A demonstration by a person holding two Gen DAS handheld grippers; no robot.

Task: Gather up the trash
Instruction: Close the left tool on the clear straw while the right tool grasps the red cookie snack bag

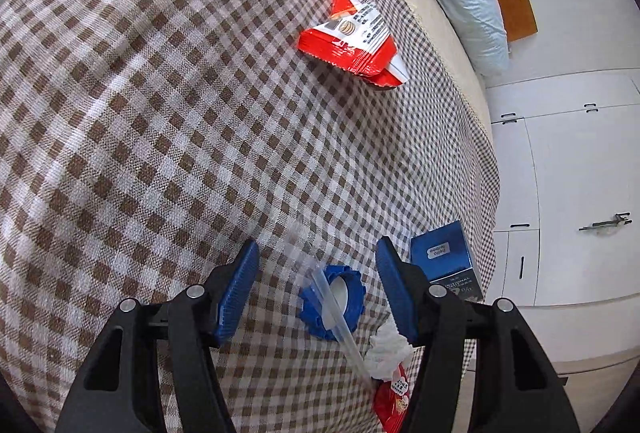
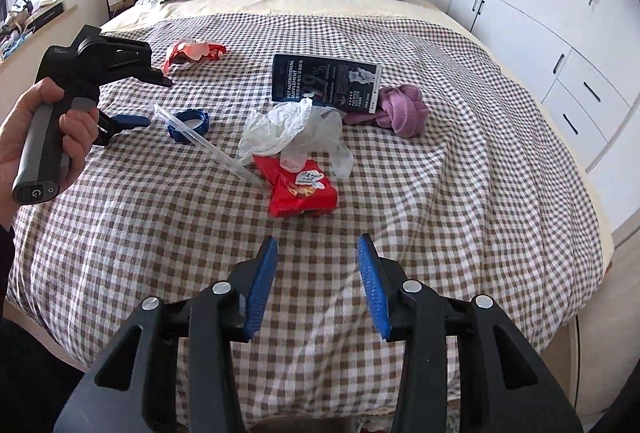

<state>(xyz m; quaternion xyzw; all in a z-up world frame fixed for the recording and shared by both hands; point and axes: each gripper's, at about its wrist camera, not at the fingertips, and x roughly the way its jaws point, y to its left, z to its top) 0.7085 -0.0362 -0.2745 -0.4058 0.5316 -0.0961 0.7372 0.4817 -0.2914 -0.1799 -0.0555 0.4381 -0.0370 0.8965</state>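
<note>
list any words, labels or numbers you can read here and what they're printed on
"PET NUTRITIONAL SUPPLEMENT": dark box, right wrist view.
"hello leiboo": end flap of the same box, left wrist view, upside down.
Large percentage figure on the box: digits unclear.
Red snack packet: print too small.
Red and white wrapper: barcode and print unreadable.

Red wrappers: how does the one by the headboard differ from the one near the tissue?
The far wrapper lies alone beyond the left tongs, flattened, with white panels showing. The near wrapper is puffier, nearly all red, and partly under the tissue. Both lie untouched on the checked bedspread.
</note>
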